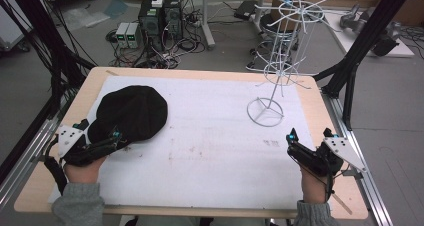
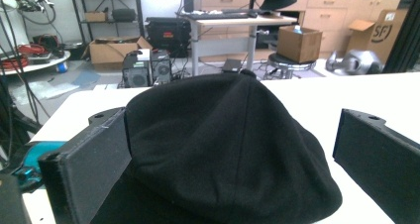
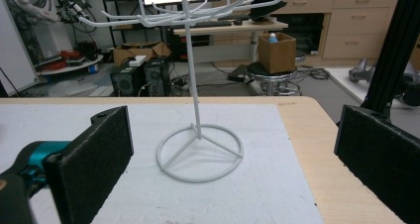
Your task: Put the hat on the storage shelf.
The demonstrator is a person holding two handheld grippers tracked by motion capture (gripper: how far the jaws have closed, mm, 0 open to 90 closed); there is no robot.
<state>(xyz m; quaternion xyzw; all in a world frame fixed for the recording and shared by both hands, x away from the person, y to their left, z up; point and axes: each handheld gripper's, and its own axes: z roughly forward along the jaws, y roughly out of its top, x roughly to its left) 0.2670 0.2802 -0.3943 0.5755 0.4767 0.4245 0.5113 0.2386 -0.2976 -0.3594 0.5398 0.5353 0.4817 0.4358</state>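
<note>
**Black cap between open left jaws, wire stand in front of the right gripper**

A black cap (image 1: 131, 113) lies on the left part of a white sheet (image 1: 210, 156) that covers a wooden table (image 1: 327, 111). In the left gripper view the cap (image 2: 223, 149) is between the two jaws. The jaws are wide apart; the left jaw is just beside the cap, perhaps touching it, and the right jaw is clearly apart from it. The left gripper (image 1: 102, 136) is at the near edge of the cap, held by a hand (image 1: 82, 171) in a grey sleeve.

A white wire stand (image 1: 277, 61) is upright on the far right part of the sheet, with a ring base and thin arms at the top. The right gripper (image 1: 310, 134) is near the right edge of the table, on the near side of the stand and apart from it. Its jaws are also wide apart and hold nothing; in the right gripper view the stand (image 3: 198, 130) is seen between them, farther away.

On the floor behind the table there are computers (image 1: 160, 16) and cables.
</note>
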